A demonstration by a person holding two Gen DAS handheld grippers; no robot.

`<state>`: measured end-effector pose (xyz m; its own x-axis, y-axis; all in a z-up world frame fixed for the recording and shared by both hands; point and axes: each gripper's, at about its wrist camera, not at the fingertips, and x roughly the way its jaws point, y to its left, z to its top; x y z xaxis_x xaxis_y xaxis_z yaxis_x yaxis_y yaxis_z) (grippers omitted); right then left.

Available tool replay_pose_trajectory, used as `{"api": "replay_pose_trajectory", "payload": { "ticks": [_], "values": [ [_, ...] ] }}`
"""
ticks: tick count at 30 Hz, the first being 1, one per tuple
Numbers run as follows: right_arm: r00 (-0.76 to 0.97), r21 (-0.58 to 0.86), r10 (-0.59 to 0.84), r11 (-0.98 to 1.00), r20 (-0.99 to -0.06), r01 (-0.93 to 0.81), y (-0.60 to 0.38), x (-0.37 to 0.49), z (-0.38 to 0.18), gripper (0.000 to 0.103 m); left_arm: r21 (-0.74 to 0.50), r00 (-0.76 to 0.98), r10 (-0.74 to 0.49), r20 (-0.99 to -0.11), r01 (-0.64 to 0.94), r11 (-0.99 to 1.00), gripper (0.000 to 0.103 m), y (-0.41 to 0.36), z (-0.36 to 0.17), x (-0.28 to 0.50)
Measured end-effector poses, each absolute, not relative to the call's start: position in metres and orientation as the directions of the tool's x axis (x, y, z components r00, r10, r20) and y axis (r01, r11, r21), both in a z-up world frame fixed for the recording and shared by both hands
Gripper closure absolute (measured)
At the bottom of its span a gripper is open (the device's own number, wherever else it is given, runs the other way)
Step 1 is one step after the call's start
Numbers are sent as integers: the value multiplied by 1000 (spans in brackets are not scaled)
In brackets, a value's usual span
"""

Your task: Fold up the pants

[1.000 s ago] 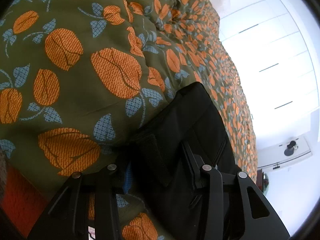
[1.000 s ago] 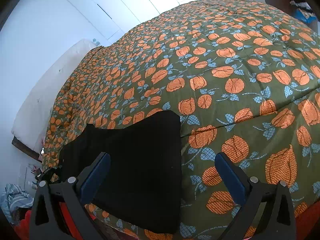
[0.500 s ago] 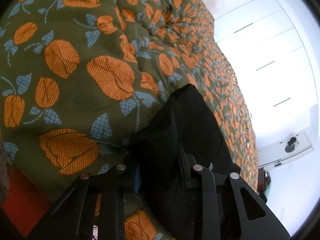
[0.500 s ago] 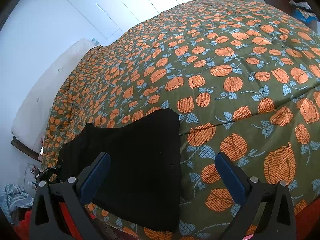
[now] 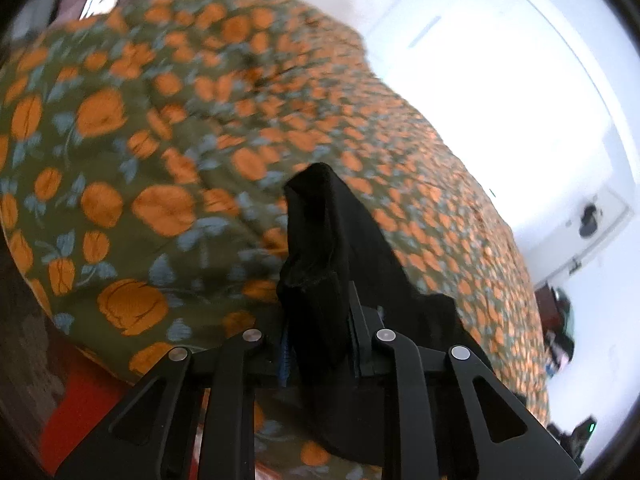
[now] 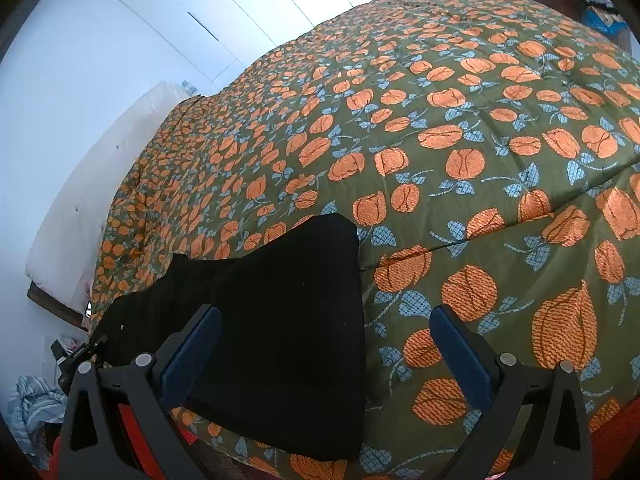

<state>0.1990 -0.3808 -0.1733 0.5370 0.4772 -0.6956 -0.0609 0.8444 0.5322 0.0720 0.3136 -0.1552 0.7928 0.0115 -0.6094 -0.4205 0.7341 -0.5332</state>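
Note:
Black pants [image 6: 288, 312] lie near the front edge of a bed with an olive quilt printed with orange fruit [image 6: 460, 128]. My left gripper [image 5: 320, 320] is shut on a bunched end of the pants [image 5: 320, 240] and holds it lifted above the quilt. My right gripper [image 6: 324, 344] is open and empty, hovering above the pants' other end, its blue pads [image 6: 456, 344] wide apart. The left view is blurred by motion.
A white headboard or pillow [image 6: 92, 192] lies at the bed's far left. White wardrobe doors [image 6: 224, 12] stand behind. Clutter sits on the floor at lower left [image 6: 36, 404]. A red bed base [image 5: 84, 396] shows below the quilt edge.
My left gripper has closed on the pants' end and lifted it up off the quilt, swinging its view. The right gripper has stayed open and nearly still.

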Motion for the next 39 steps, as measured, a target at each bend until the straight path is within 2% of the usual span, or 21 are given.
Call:
{"api": "replay_pose_trajectory", "payload": {
  "ticks": [8, 12, 17, 20, 23, 24, 28, 31, 34, 36, 38, 39],
  "values": [
    [535, 545, 491, 836, -688, -67, -379, 201, -173, 0, -374, 817, -43, -575, -216, 902, 83, 225, -97, 90],
    [540, 560, 502, 826, -675, -68, -381, 201, -172, 0, -186, 805, -87, -586, -29, 982, 83, 144, -84, 105],
    [549, 577, 513, 814, -659, -67, -386, 200, -170, 0, 0, 725, -161, -670, 216, 976, 83, 43, -118, 122],
    [556, 584, 514, 809, -653, -63, -390, 199, -168, 0, 111, 660, -129, -740, 309, 944, 82, -2, -158, 131],
    [567, 586, 510, 808, -647, -58, -396, 196, -165, 0, 237, 656, -48, -754, 338, 911, 69, -27, -175, 126],
    [571, 587, 509, 808, -644, -58, -398, 195, -164, 0, 250, 657, -43, -753, 346, 904, 60, -31, -174, 122],
    [604, 592, 492, 805, -627, -41, -411, 192, -158, 0, 235, 702, -105, -704, 370, 899, 32, -34, -144, 101],
    [683, 617, 469, 786, -561, -33, -429, 186, -141, 0, 165, 769, -131, -626, 295, 941, 19, -5, -109, 91],
    [711, 680, 511, 730, -484, -62, -434, 184, -129, 0, 8, 811, -66, -581, 87, 996, 17, 61, -88, 100],
    [669, 733, 599, 670, -441, -118, -421, 187, -126, 0, -63, 792, 3, -610, -53, 997, 17, 102, -94, 115],
    [589, 735, 669, 654, -453, -177, -392, 191, -123, 0, -102, 752, 26, -659, -123, 987, 23, 125, -110, 128],
    [522, 738, 712, 641, -469, -211, -370, 194, -123, 0, -114, 715, 24, -698, -144, 983, 32, 133, -124, 136]
  ]
}}
